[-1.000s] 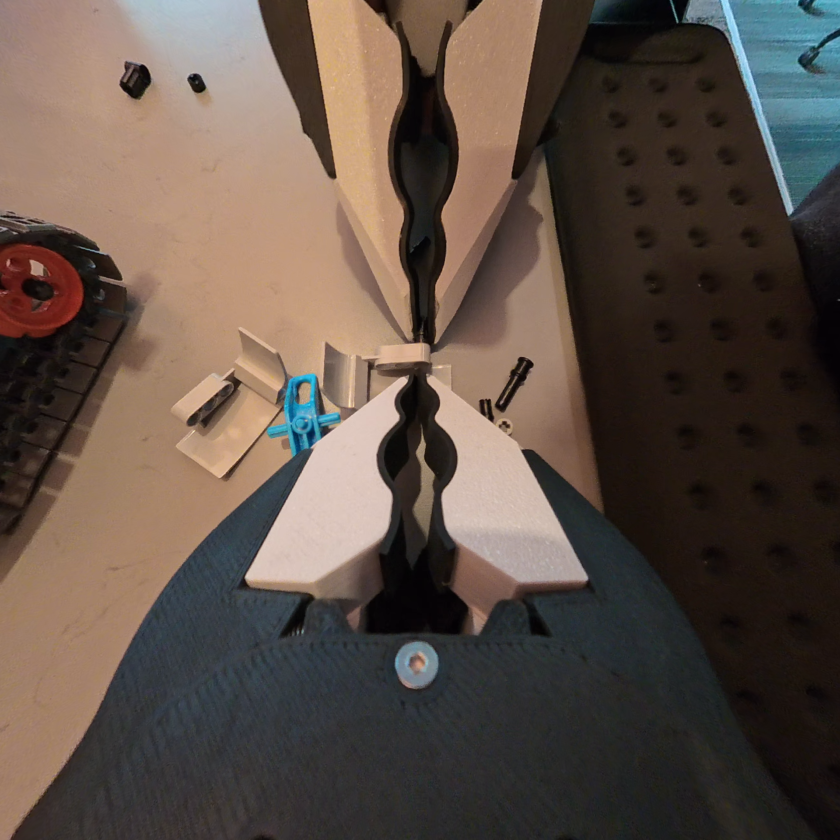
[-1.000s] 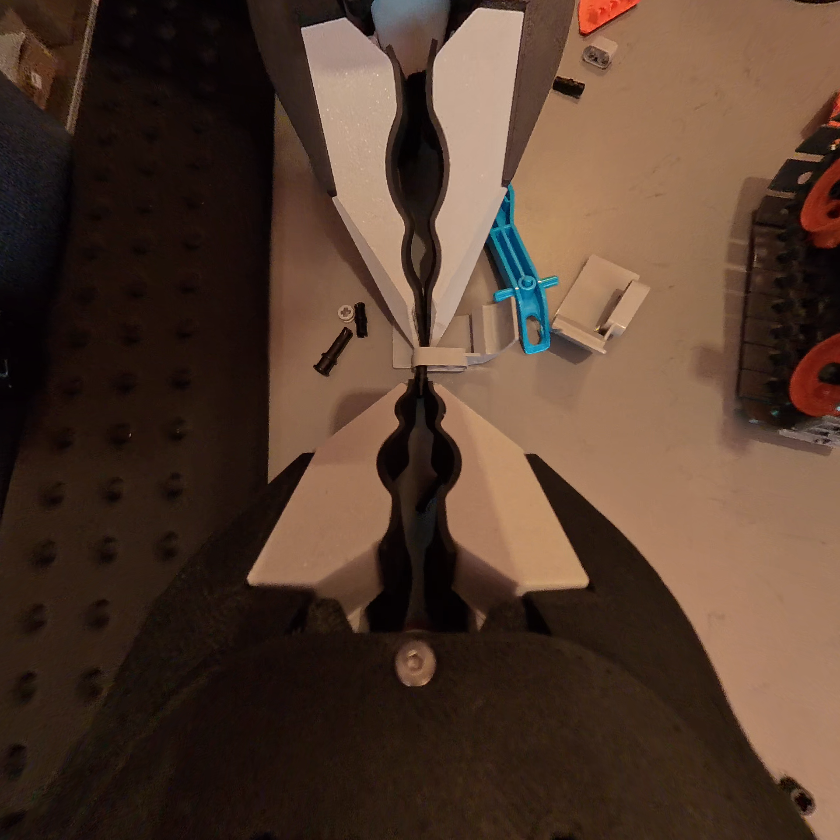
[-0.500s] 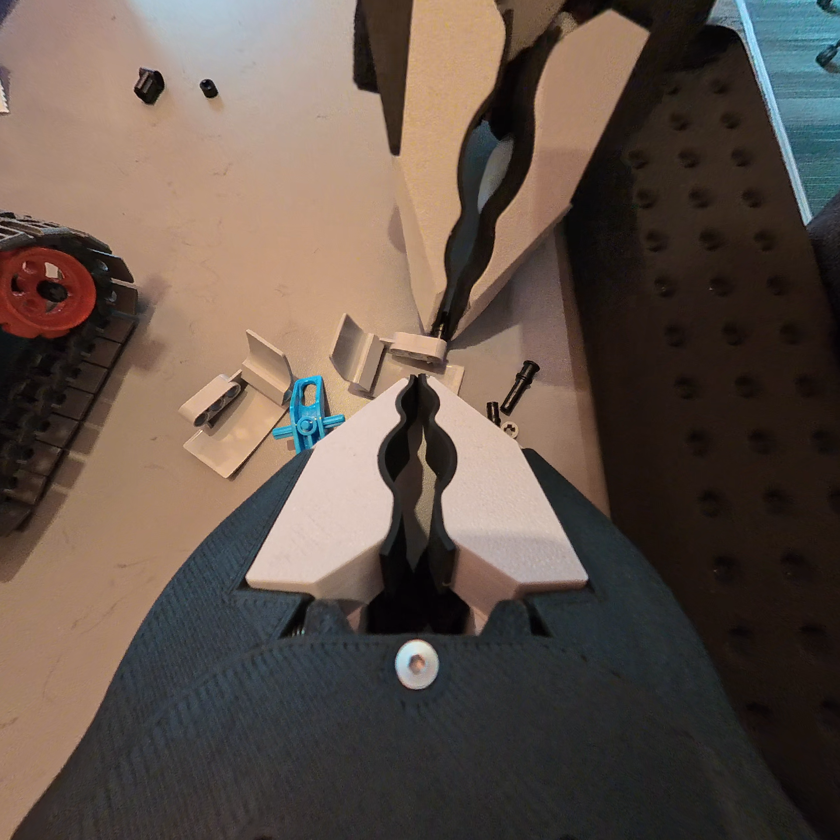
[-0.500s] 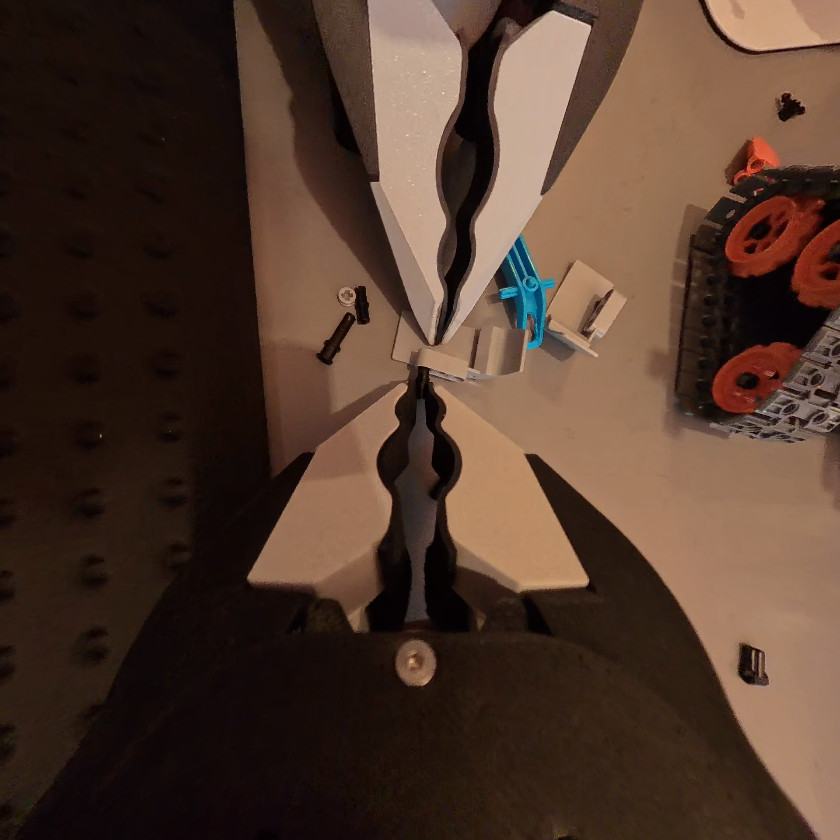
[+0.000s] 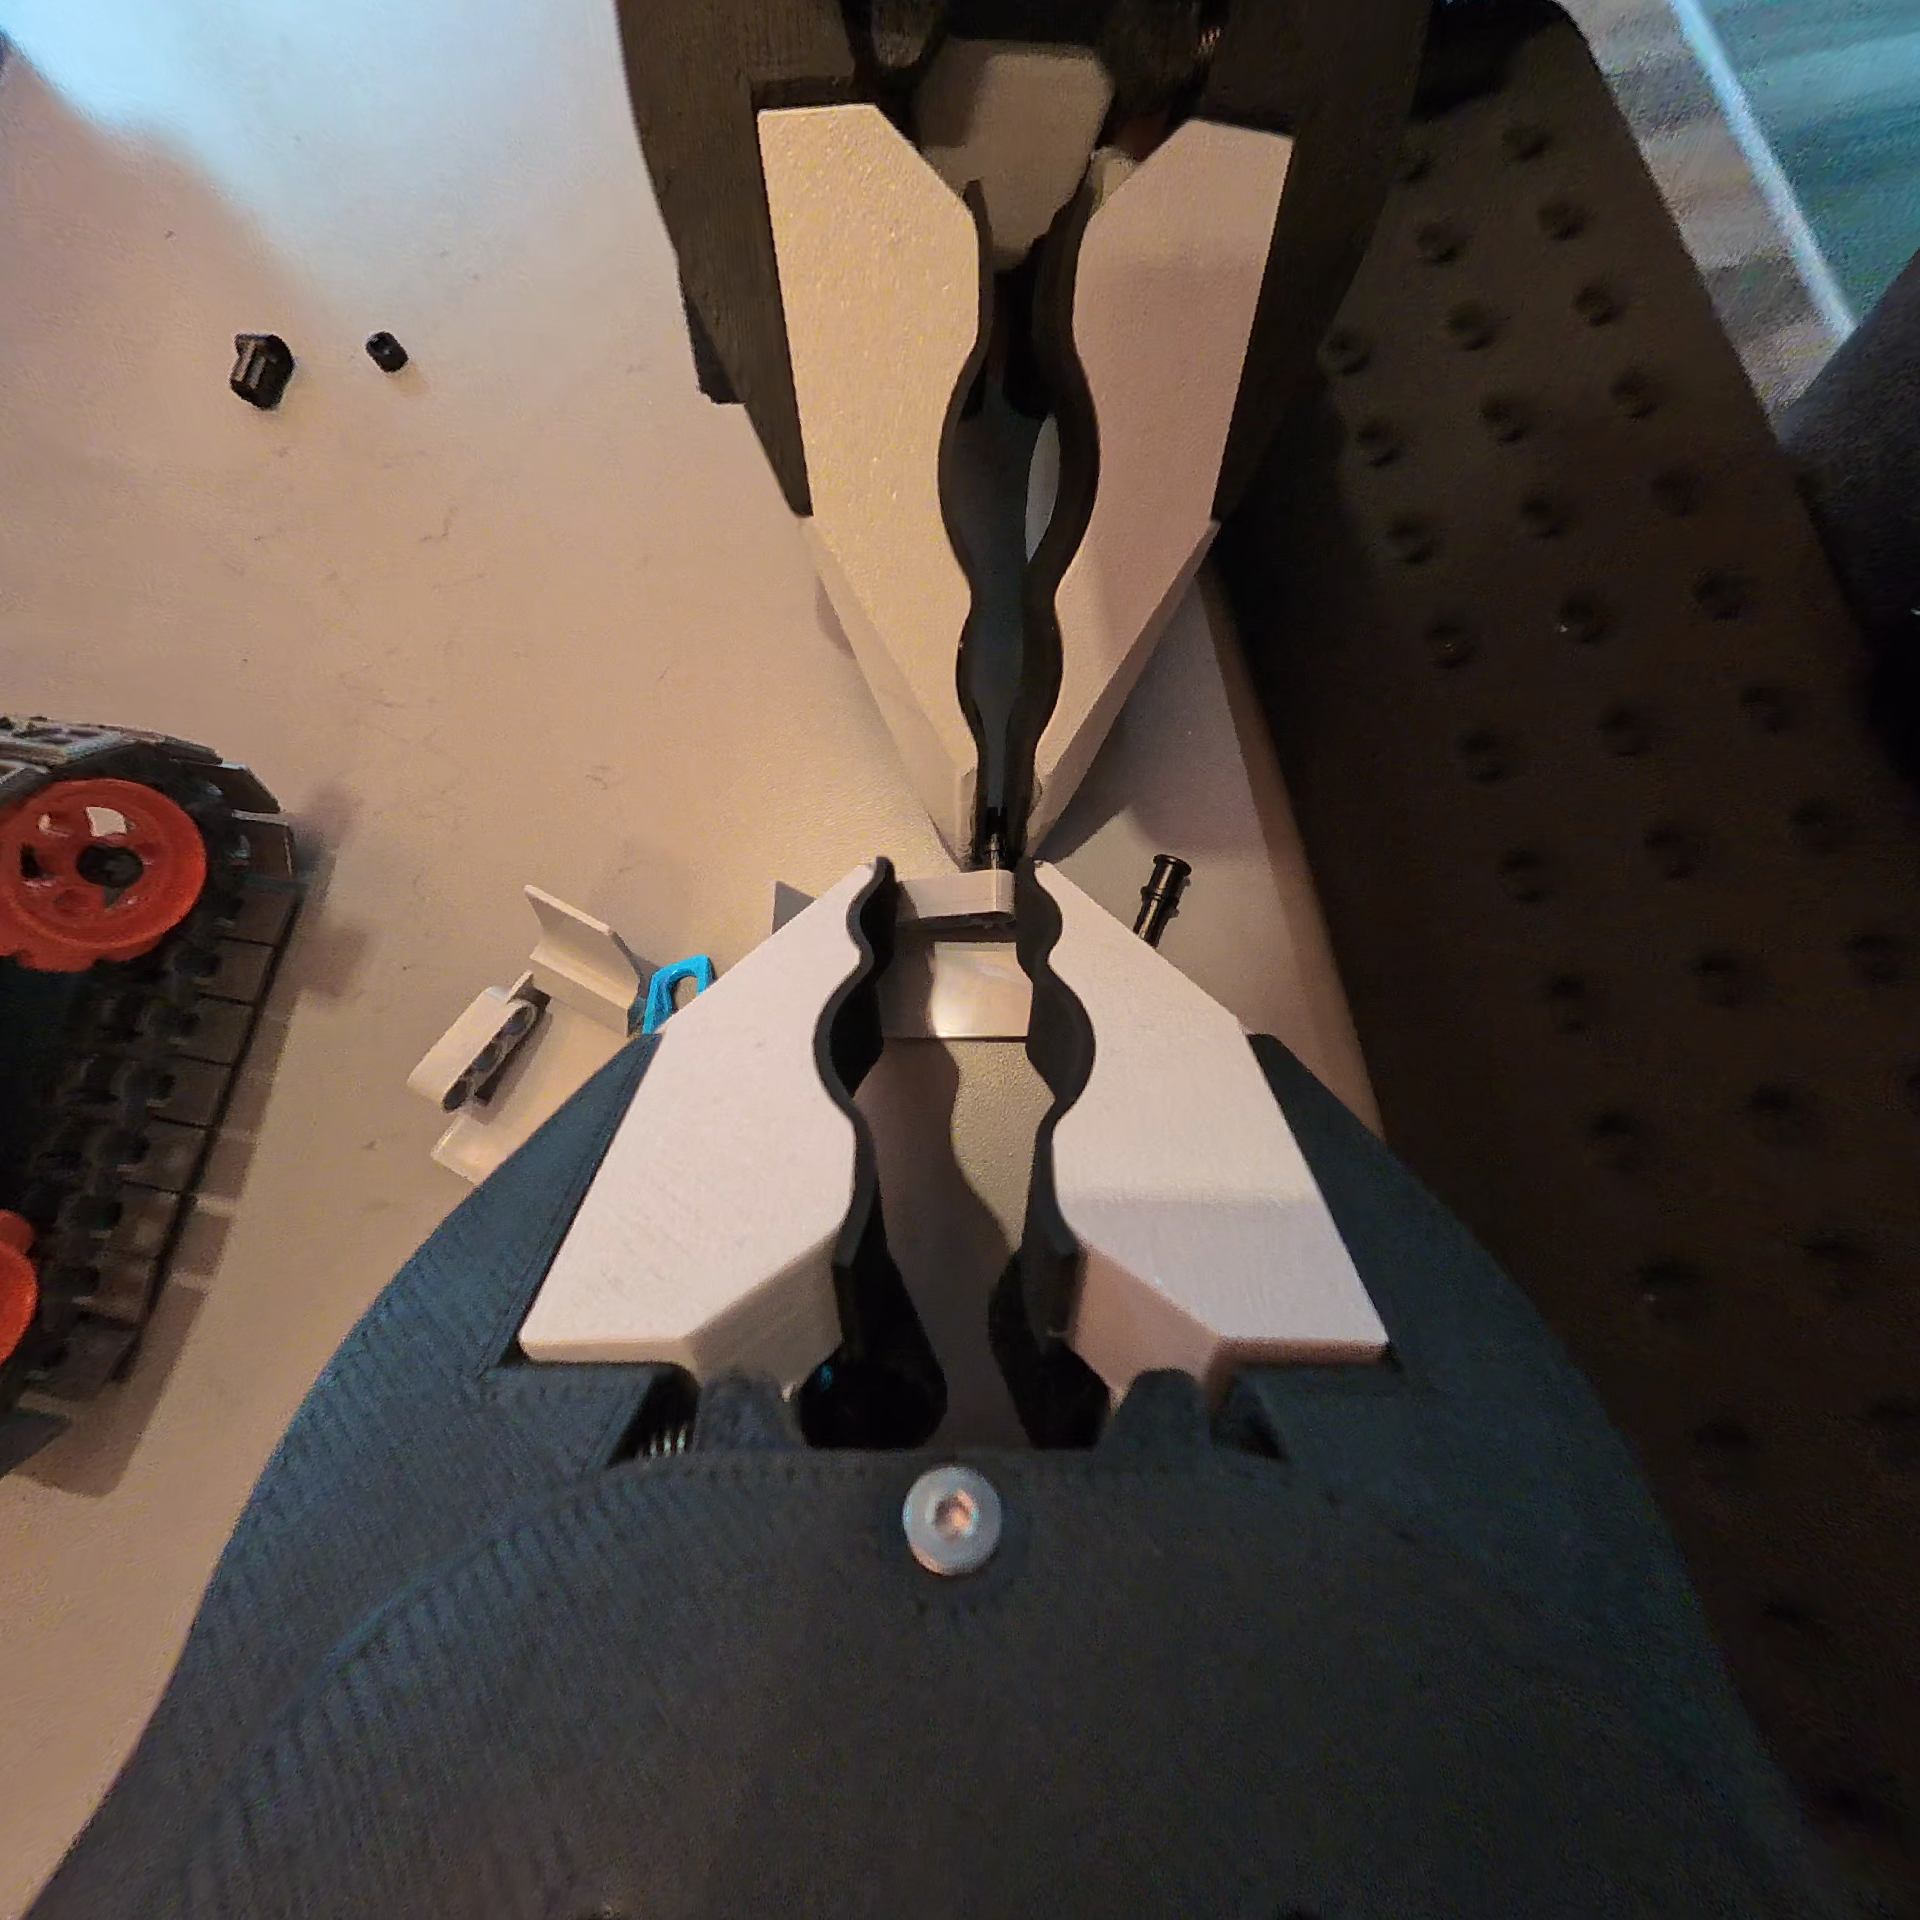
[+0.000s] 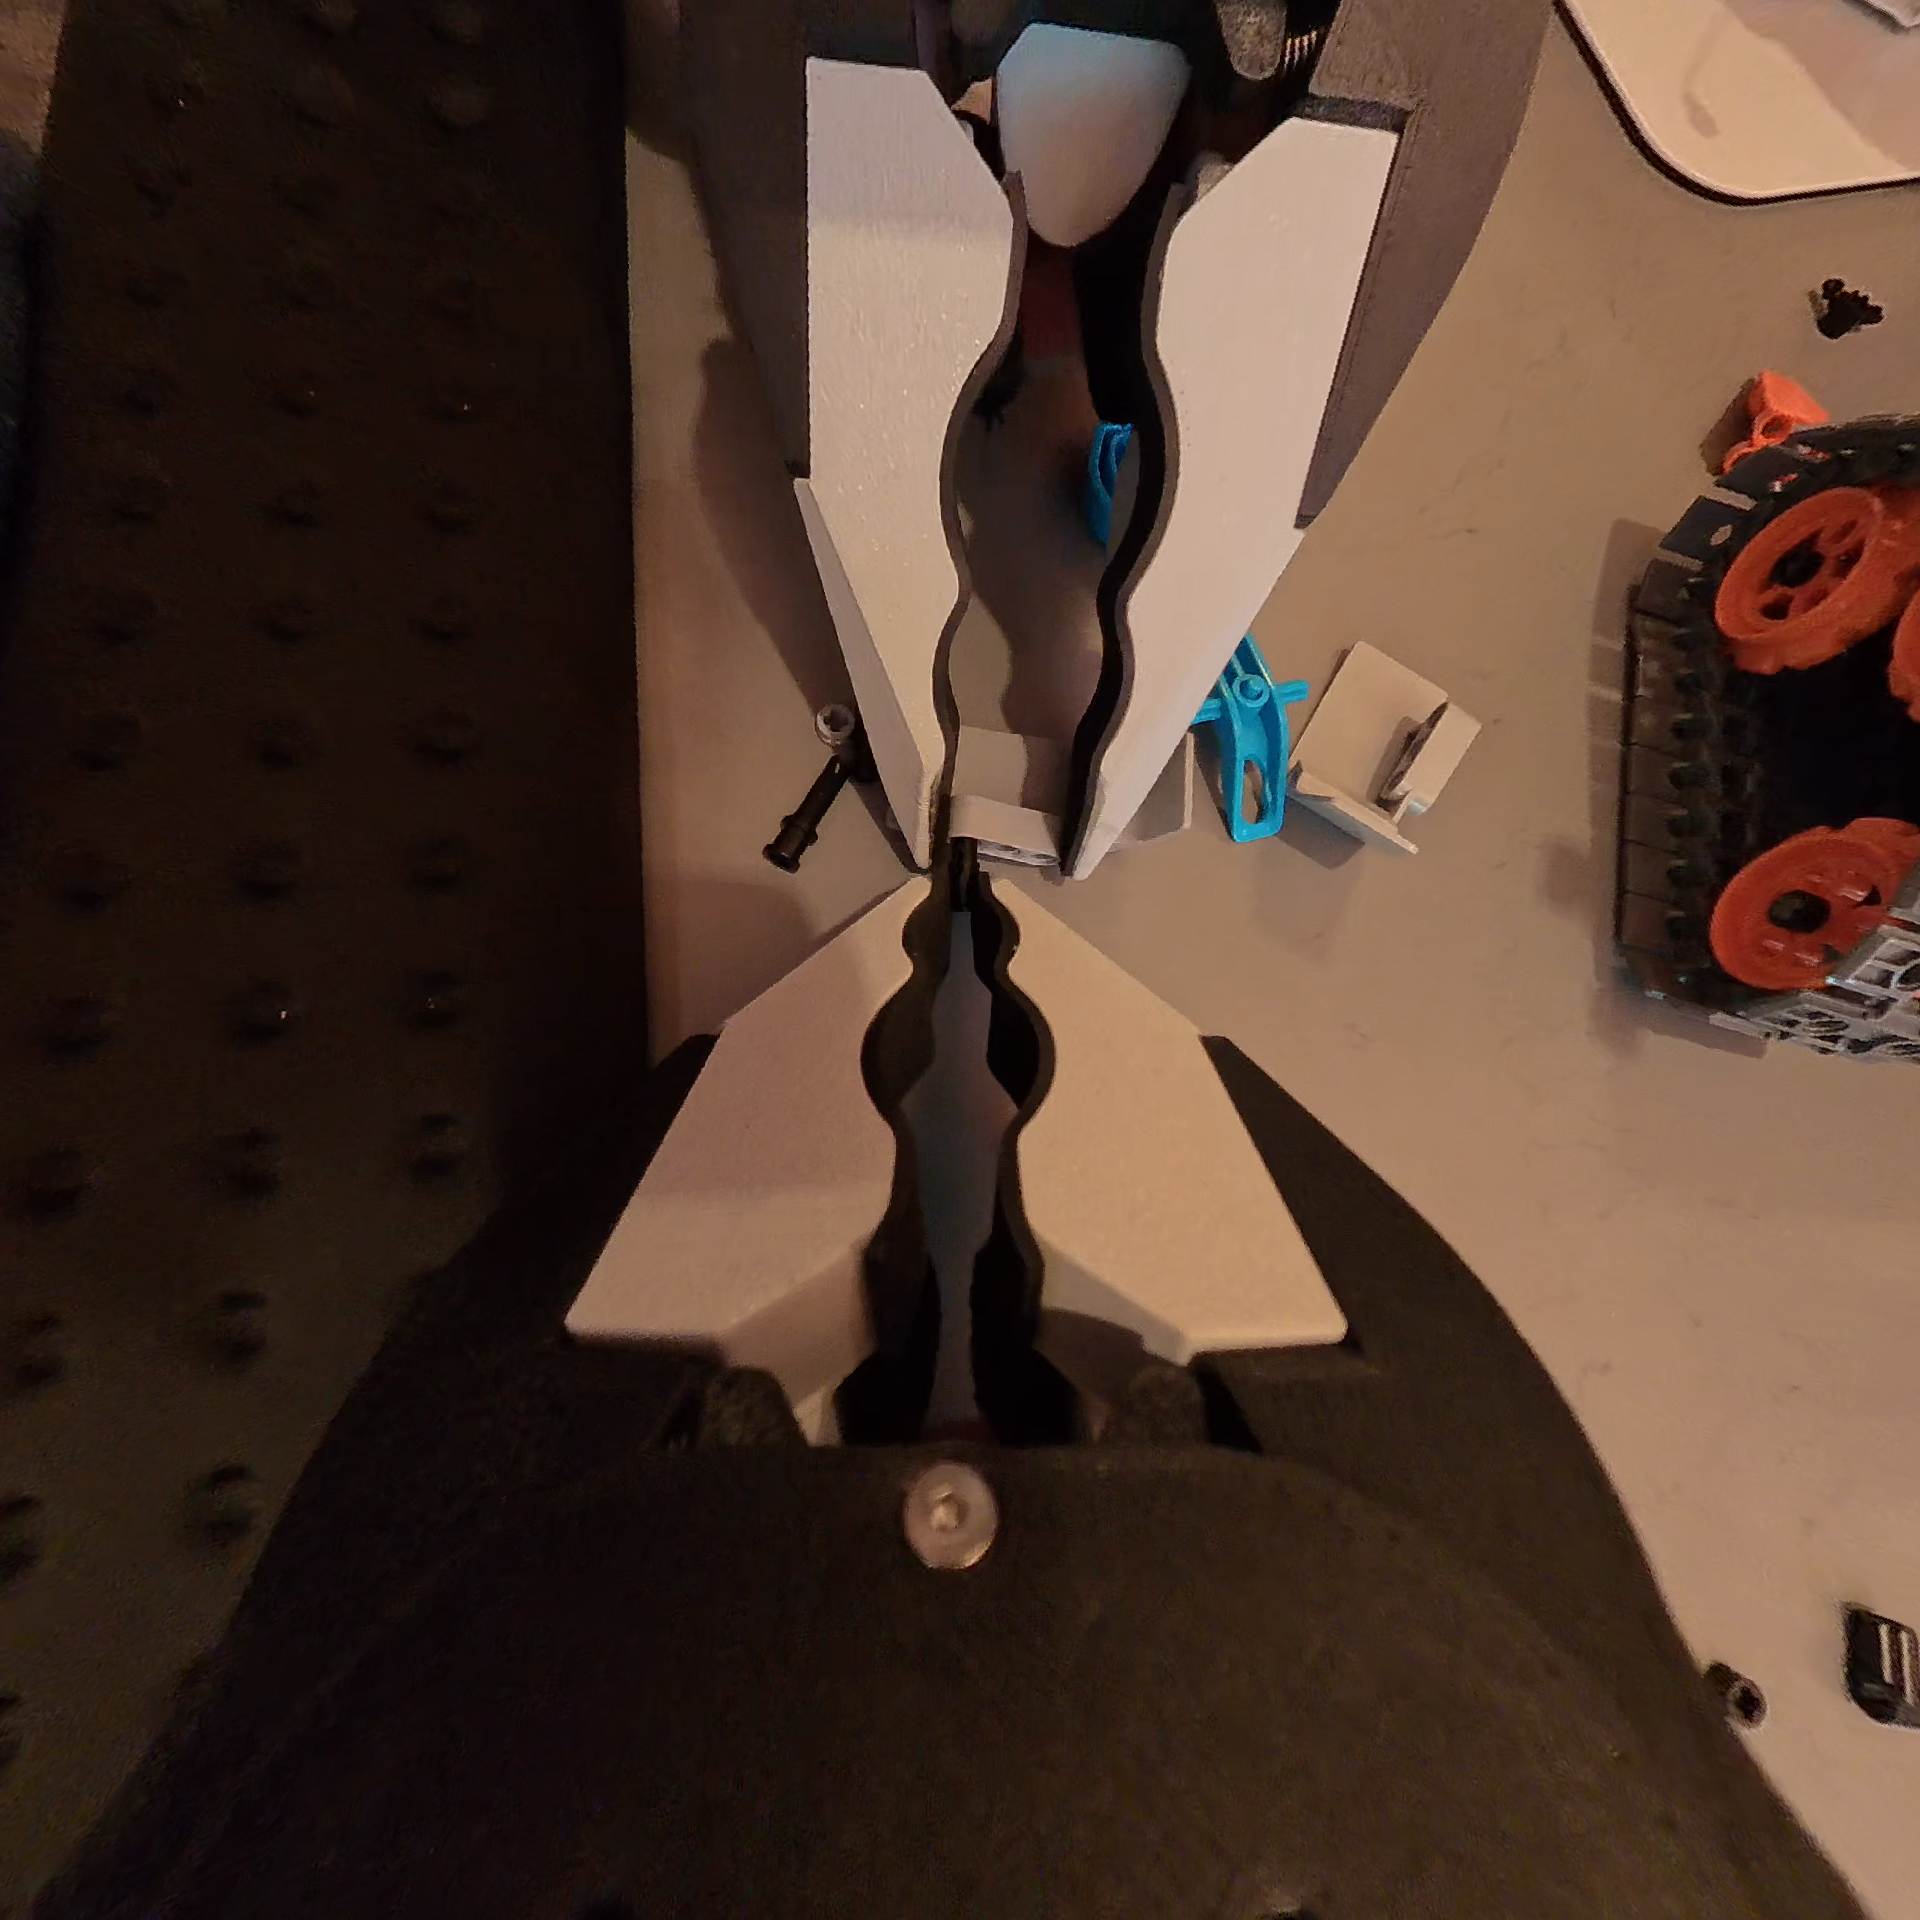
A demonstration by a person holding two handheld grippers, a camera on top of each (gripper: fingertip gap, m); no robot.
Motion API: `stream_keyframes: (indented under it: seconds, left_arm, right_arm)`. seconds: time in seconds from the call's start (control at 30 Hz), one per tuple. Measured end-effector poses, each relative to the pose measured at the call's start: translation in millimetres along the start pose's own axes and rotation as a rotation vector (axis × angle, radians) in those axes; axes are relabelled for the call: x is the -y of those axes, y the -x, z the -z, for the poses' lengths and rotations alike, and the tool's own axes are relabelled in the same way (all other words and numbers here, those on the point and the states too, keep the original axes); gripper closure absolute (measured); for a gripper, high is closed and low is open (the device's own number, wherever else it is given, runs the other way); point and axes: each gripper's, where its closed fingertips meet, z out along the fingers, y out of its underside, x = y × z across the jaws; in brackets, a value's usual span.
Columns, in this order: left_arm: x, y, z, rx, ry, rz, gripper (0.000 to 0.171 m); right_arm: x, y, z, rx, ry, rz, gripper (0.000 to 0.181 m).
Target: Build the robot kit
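Left gripper (image 5: 956, 883) has sprung apart since half a second ago, its fingers now spread either side of the small grey beam (image 5: 956, 891), and the right gripper (image 6: 964, 885) has swung back from its tilt to face it head-on from twelve o'clock in the left wrist view. Whether those left fingers actually touch the beam, I cannot tell. Biggest thing around is the dark studded mat (image 5: 1558, 831), filling the three o'clock side of the left wrist view and butting against the pale table (image 5: 468, 571); a strip of grey-green floor (image 5: 1849, 104) shows beyond it at one o'clock. Over at nine o'clock sits the black tracked model (image 5: 114, 997) with orange wheels. Right gripper is pinched tight on a short black pin (image 6: 962, 864), the pin's tip right at the beam, which lies on a grey panel (image 5: 961, 987). A second grey panel (image 5: 520, 1029) lies at nine o'clock of the left fingers, a blue piece (image 5: 675, 987) peeking out just beside it. Loose black pin (image 5: 1158, 894) lies at two o'clock of the beam, near the mat edge. Two tiny black bits (image 5: 260, 366) sit well apart at ten o'clock.
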Motion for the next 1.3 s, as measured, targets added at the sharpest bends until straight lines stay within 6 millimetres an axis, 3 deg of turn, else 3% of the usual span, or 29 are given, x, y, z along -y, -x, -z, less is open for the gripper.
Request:
stream_keyframes:
  seconds: [0.3, 0.47, 0.6, 0.77, 0.97, 1.2, 1.3]
  left_arm:
    - [-0.2, -0.5, 0.2, -0.004, -0.042, 0.002, 0.150]
    - [-0.4, 1.5, 0.5, 0.010, -0.042, 0.000, 0.151]
    - [1.8, -2.8, 2.4, -0.011, -0.056, 0.006, 0.151]
    - [6.2, -4.4, 10.7, -0.004, -0.070, 0.020, 0.141]
    - [-0.3, -11.2, 11.4, -0.004, -0.031, 0.012, 0.146]
    - [-7.9, -12.8, 6.3, -0.032, -0.011, 0.020, 0.171]
    - [-8.1, -13.8, 4.6, -0.040, -0.015, 0.029, 0.171]
  right_arm:
    - [-1.3, 0.3, 2.2, -0.092, 0.016, 0.038, 0.180]
    - [-7.6, -6.6, 22.5, -0.092, 0.025, 0.010, 0.180]
    - [-9.6, -8.4, 9.4, -0.080, 0.042, -0.032, 0.180]
    - [-3.5, -12.6, 7.6, -0.054, 0.023, -0.073, 0.180]
    - [-7.7, -7.1, 5.9, -0.004, 0.048, -0.083, 0.180]
    - [-6.5, -6.5, 2.9, 0.000, 0.050, -0.090, 0.180]
    - [-6.3, -5.8, 2.7, 0.007, 0.046, -0.103, 0.180]
